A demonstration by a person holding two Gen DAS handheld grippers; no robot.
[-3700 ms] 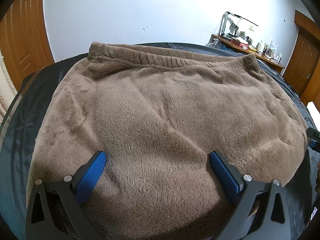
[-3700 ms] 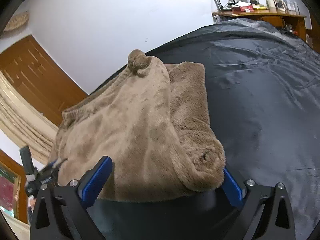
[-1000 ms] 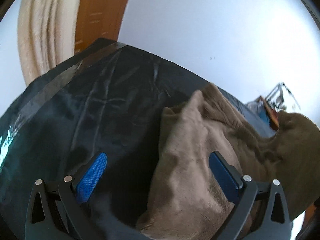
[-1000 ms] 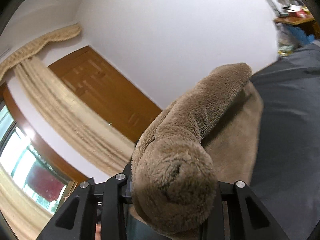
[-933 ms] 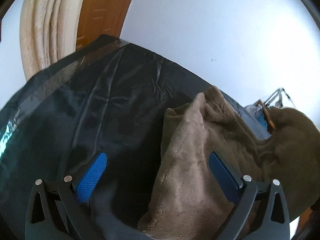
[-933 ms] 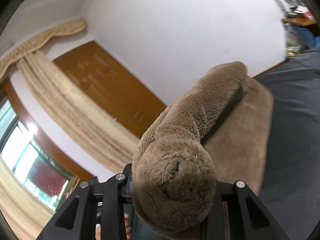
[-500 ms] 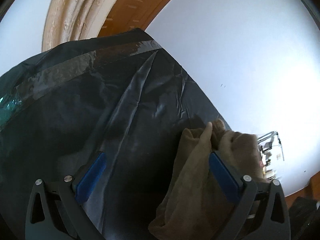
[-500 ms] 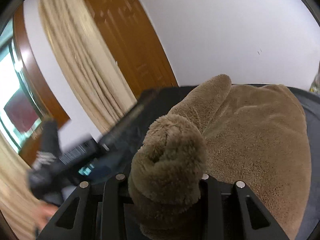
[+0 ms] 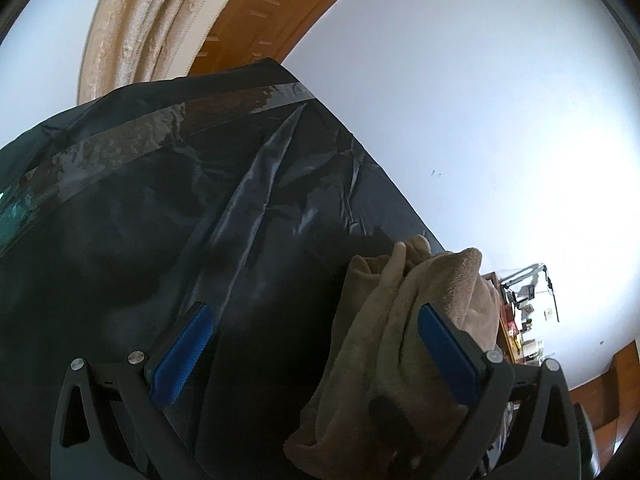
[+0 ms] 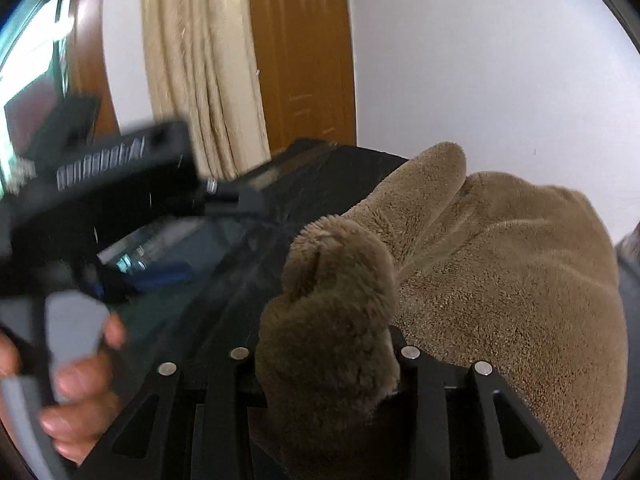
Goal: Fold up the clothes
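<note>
Fold laid over, right gripper (image 10: 324,360) letting go
Jaws opening around the brown fleece (image 10: 500,280); left gripper (image 9: 312,352), at nine o'clock, spread and empty; squaring up likely remains.

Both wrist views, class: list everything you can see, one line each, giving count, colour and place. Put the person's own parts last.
Fleece garment: one, brown, bunched on the dark cover, a rolled edge between the right gripper's jaws.
Cover: one, black and shiny, spread over the work surface, taped along its far edge.
Curtain: one, cream, hanging beside the door.
Door: one, brown wood, in the far wall.
Wall: white, behind the surface.
Desk with clutter: one, wooden, far right in the left wrist view; items too small to name.
Left gripper: black with blue pads, jaws wide, one pad against the garment.
Right gripper: black, jaws opening, fleece between them.
Hand: one, holding the left gripper's handle.
</note>
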